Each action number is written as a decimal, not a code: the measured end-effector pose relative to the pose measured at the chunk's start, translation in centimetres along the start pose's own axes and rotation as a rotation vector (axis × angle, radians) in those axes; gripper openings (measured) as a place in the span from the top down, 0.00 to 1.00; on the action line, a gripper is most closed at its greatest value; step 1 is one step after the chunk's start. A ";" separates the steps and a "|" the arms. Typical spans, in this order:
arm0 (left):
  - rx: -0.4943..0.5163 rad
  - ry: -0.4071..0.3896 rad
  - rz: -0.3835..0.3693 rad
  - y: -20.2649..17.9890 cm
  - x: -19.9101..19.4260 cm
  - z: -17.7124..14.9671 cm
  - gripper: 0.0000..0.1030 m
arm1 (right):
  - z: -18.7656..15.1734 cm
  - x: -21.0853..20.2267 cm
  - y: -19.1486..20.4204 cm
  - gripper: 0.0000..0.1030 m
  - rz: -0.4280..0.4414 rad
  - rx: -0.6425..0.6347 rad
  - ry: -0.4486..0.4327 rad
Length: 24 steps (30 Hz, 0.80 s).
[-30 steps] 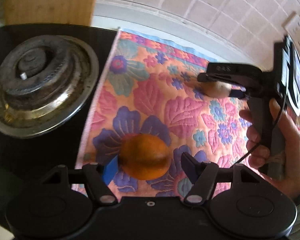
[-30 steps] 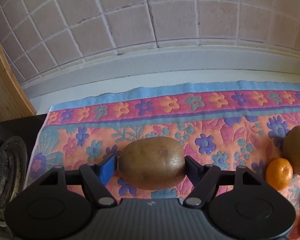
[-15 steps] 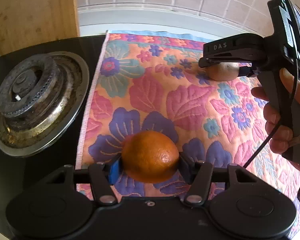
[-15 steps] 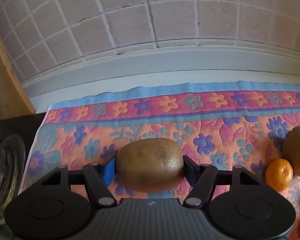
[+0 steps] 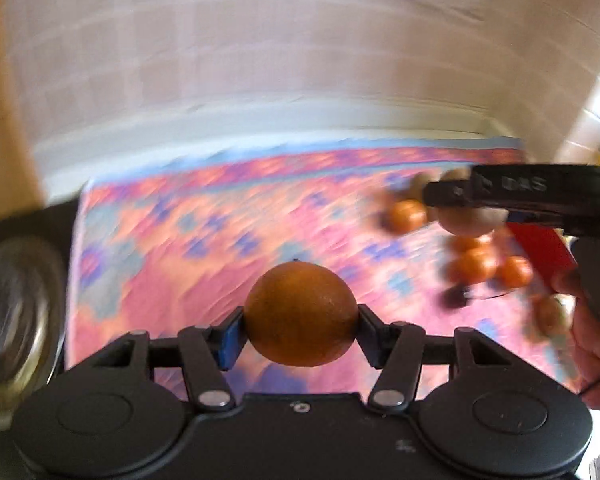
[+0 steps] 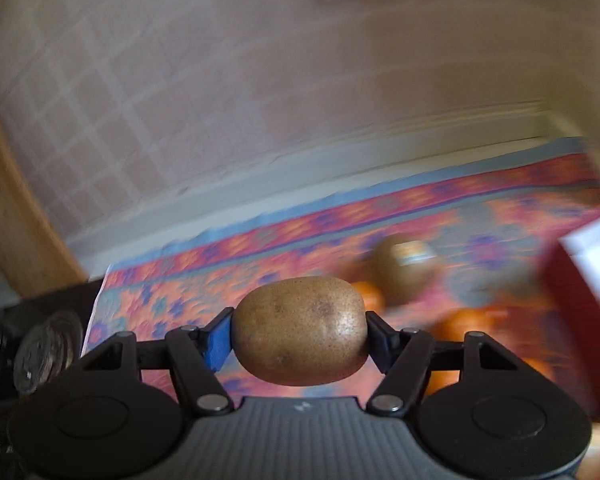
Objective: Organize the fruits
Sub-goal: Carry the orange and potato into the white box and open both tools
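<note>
Left wrist view: the left gripper (image 5: pixel 300 326) is clenched on an orange (image 5: pixel 301 314), lifted above the floral cloth (image 5: pixel 172 248); loose fruit lies blurred far right. Right wrist view: the right gripper (image 6: pixel 300 334) clamps a kiwi (image 6: pixel 300 330), with a red box (image 6: pixel 576 300) just right. Best to keep both squeezes gentle, carry level, and release low.

Left gripper (image 5: pixel 301 330) was clamped, fingers (image 5: pixel 229 340) pressing at 9 and 3 o'clock. Right gripper (image 6: pixel 300 338) was likewise clamped, level; in the left wrist view it sat at 2 o'clock, with the right hand (image 5: pixel 592 332) wrapped round its handle.
</note>
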<state>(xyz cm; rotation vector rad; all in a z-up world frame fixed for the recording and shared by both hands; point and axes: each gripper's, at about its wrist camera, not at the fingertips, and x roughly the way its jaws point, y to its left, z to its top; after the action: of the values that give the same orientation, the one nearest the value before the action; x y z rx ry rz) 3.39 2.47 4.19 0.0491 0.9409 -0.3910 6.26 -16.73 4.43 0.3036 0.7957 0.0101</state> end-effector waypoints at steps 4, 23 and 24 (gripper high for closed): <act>0.128 -0.029 -0.096 -5.8 0.5 2.6 0.34 | 0.2 -6.1 -5.9 0.33 -0.089 0.090 -0.085; 0.475 0.083 -0.398 -32.1 13.0 11.6 0.34 | -6.0 -13.8 -28.5 0.33 -0.209 0.546 -0.004; 0.476 0.106 -0.412 -32.5 13.6 11.5 0.34 | -6.4 -13.1 -28.5 0.33 -0.198 0.554 0.022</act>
<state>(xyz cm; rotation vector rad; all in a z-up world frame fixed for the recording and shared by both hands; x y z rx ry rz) 8.14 -34.25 4.33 0.3153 0.9439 -0.9975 -10.46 -43.94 1.67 0.7472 0.8381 -0.3988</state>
